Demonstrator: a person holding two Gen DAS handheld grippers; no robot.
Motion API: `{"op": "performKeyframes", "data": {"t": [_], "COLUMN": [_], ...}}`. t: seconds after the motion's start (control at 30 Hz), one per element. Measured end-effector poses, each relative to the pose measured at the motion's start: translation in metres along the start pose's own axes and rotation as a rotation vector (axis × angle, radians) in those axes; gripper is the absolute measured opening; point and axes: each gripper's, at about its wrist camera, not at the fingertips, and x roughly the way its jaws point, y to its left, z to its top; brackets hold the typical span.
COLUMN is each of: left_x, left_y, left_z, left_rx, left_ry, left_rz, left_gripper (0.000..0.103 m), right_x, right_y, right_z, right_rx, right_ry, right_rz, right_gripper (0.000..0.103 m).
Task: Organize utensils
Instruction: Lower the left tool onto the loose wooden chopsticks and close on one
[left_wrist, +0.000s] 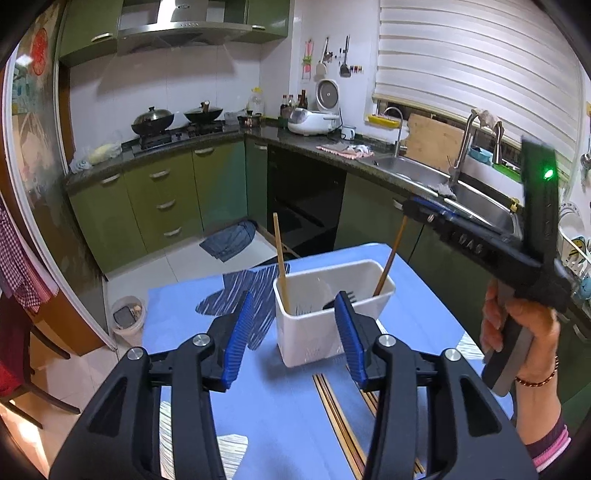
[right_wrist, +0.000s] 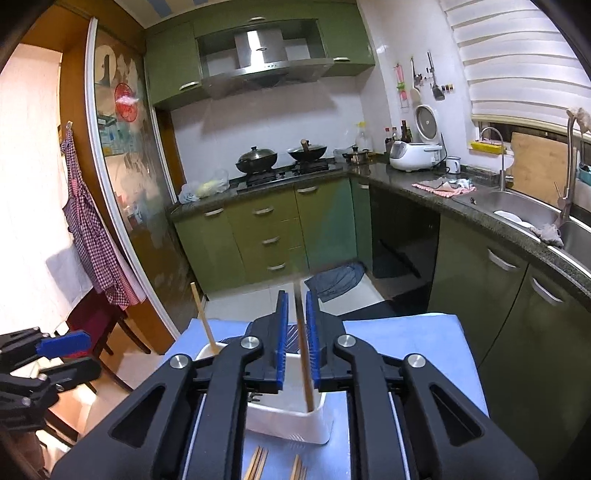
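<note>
A white rectangular utensil bin stands on a blue mat. In it are a light chopstick, a dark fork and a brown chopstick. My left gripper is open and empty, just in front of the bin. My right gripper is above the bin; the brown chopstick stands between its jaws, its lower end in the bin, with a slight gap at each pad. Several chopsticks lie on the mat before the bin.
The mat covers a small table in a green kitchen. A steel sink and counter run along the right. A stove with two woks is at the back. A small bin stands on the floor to the left.
</note>
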Motion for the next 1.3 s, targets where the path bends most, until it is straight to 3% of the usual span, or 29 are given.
{"op": "performKeyframes", "data": {"t": [0.17, 0.23, 0.37, 0.53, 0.77, 1.03, 1.3], "left_x": [0.01, 0.018, 0.043, 0.078, 0.131, 0.157, 0.171], "left_y": [-0.004, -0.007, -0.011, -0.021, -0.034, -0.032, -0.033], "left_z": [-0.016, -0.025, -0.049, -0.084, -0.117, -0.126, -0.13], "left_rx": [-0.003, -0.008, -0.048, -0.085, -0.125, -0.143, -0.127], "left_ry": [0.047, 0.084, 0.189, 0.315, 0.506, 0.569, 0.606], "left_rz": [-0.012, -0.016, -0.051, -0.051, -0.06, 0.001, 0.036], "left_gripper": [0.044, 0.044, 0.046, 0.046, 0.045, 0.028, 0.026], "right_x": [-0.043, -0.059, -0.072, -0.057, -0.039, -0.044, -0.043], "right_y": [-0.003, -0.007, -0.023, -0.054, -0.08, -0.088, -0.09], "right_z": [-0.009, -0.021, -0.06, -0.122, -0.184, -0.2, -0.193], "right_rx": [-0.002, -0.002, 0.007, 0.049, 0.113, 0.132, 0.158], "right_ry": [-0.052, -0.05, 0.024, 0.171, 0.295, 0.303, 0.299], "right_rz": [0.022, 0.011, -0.018, -0.078, -0.068, -0.037, -0.022], "right_gripper": [0.012, 0.02, 0.021, 0.021, 0.021, 0.021, 0.021]}}
